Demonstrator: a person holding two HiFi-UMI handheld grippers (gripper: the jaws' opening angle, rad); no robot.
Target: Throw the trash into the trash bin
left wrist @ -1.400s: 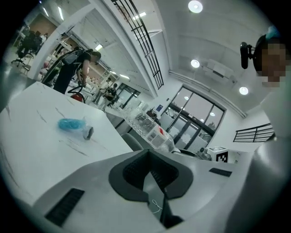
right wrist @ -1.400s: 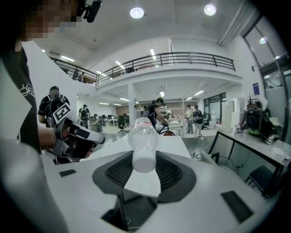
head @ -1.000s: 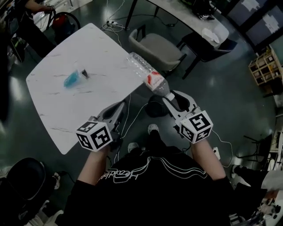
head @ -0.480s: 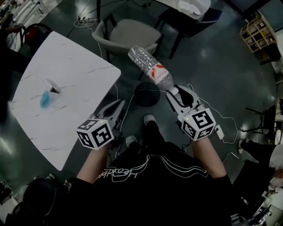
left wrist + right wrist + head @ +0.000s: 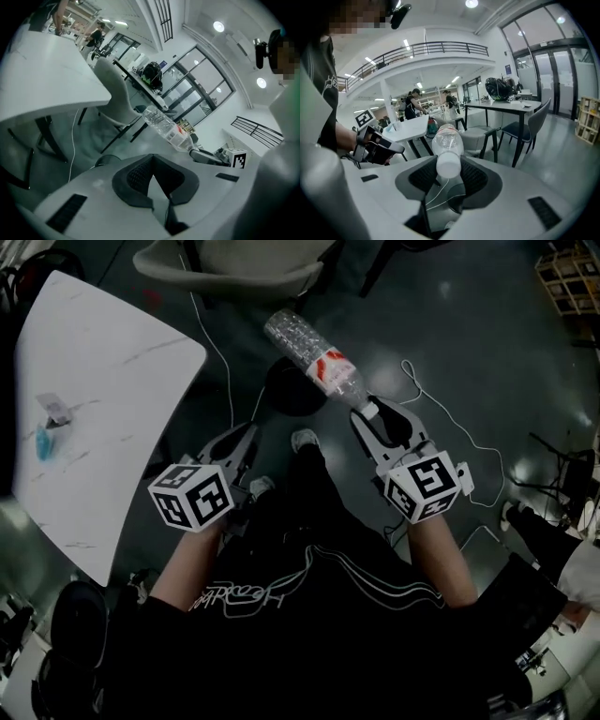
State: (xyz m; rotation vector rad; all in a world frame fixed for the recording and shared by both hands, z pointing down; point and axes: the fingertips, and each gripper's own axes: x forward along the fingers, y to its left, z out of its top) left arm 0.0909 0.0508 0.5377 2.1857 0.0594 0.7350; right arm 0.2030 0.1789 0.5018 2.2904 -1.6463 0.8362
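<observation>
Bottom of the head view: person's black shirt (image 5: pixel 309 615), both forearms reaching up the frame.

Left gripper (image 5: pixel 246 433), left of centre. Jaws together at the tips in its own view, nothing between them.

Right gripper (image 5: pixel 373 418), right of centre. Jaws clamped on the capped neck of a clear plastic bottle (image 5: pixel 314 357) (white cap sits right between the pads in the right gripper view). The bottle sticks out from the jaws toward the upper left of the frame, off the floor, red-and-white label near the neck end.

Two shoes (image 5: pixel 302 439) on the dark floor between the grippers.

Just above the shoes, a dark round bin (image 5: pixel 286 397) stands on the floor. The bottle's body overlaps its upper right edge in the frame; bottle not inside it.

White cable (image 5: pixel 412 381) loops across the floor right of the bottle.

Left edge: white marbled table (image 5: pixel 112 371), with a small blue item (image 5: pixel 44 442) lying near its left side.

Top centre: pale chair (image 5: pixel 234 263), partly cut by the frame.
</observation>
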